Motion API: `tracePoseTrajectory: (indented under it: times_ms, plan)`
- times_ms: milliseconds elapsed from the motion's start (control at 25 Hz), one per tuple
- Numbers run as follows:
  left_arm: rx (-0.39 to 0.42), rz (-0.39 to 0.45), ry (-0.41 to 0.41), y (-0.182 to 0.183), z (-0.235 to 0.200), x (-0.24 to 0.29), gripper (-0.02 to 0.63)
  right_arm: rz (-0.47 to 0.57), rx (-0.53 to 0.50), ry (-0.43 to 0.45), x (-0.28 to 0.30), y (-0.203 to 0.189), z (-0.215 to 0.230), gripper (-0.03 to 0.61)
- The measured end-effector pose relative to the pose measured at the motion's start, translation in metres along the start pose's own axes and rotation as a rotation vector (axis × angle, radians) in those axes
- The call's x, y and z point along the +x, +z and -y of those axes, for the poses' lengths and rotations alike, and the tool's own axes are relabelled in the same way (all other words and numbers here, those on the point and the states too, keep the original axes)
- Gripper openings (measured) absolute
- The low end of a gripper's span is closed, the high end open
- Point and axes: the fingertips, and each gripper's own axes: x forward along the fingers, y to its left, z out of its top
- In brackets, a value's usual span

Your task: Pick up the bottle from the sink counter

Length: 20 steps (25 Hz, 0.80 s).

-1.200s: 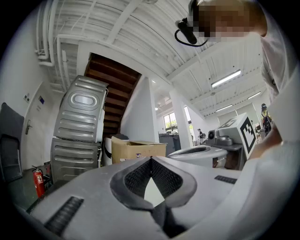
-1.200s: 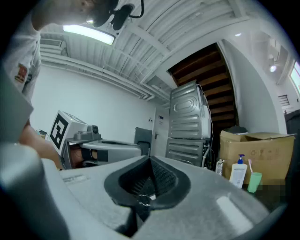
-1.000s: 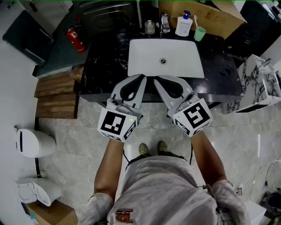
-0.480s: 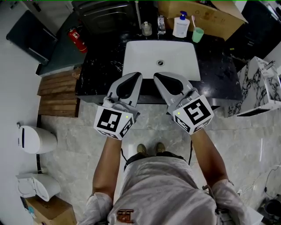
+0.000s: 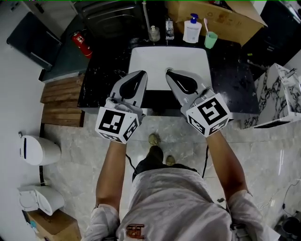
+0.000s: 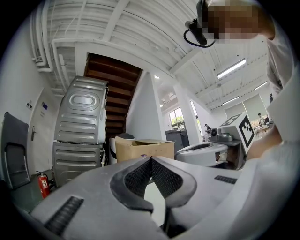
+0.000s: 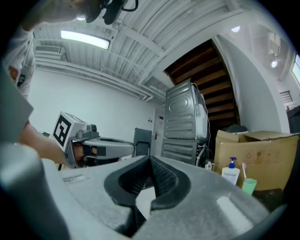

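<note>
The bottle (image 5: pixel 192 29), white with a blue pump, stands on the black sink counter (image 5: pixel 101 77) behind the white basin (image 5: pixel 188 61), towards the right; the right gripper view shows the bottle (image 7: pixel 230 172) far off. My left gripper (image 5: pixel 142 73) and right gripper (image 5: pixel 168 72) hover side by side over the basin's front edge, well short of the bottle. Both are shut and hold nothing: the left gripper (image 6: pixel 151 160) and right gripper (image 7: pixel 151 159) each have their pads touching.
A green cup with a toothbrush (image 5: pixel 211 38) stands right of the bottle; a small jar (image 5: pixel 154 33) and the faucet (image 5: pixel 169 27) to its left. Behind them lies a cardboard box (image 5: pixel 214 14). A fire extinguisher (image 5: pixel 81 41) is at the left, a marble block (image 5: pixel 280 94) at the right.
The person has stepped forward. Both grippers moved ahead from the counter's front edge to over the basin's front rim, still shut.
</note>
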Motion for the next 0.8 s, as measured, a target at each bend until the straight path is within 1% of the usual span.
tracePoseTrajectory:
  times_ms: [280,560,800]
  plan:
    - [0.008,0.004,-0.015,-0.009,-0.04,0.039,0.0,-0.036,-0.011,-0.025,0.032,-0.016,0.034,0.002]
    - [0.027,0.015,-0.053,-0.012,-0.092,0.084,0.0,-0.064,-0.016,-0.061,0.09,-0.023,0.074,0.002]
    - [0.022,0.031,-0.084,-0.008,-0.143,0.118,0.001,-0.082,-0.009,-0.103,0.135,-0.028,0.1,0.002]
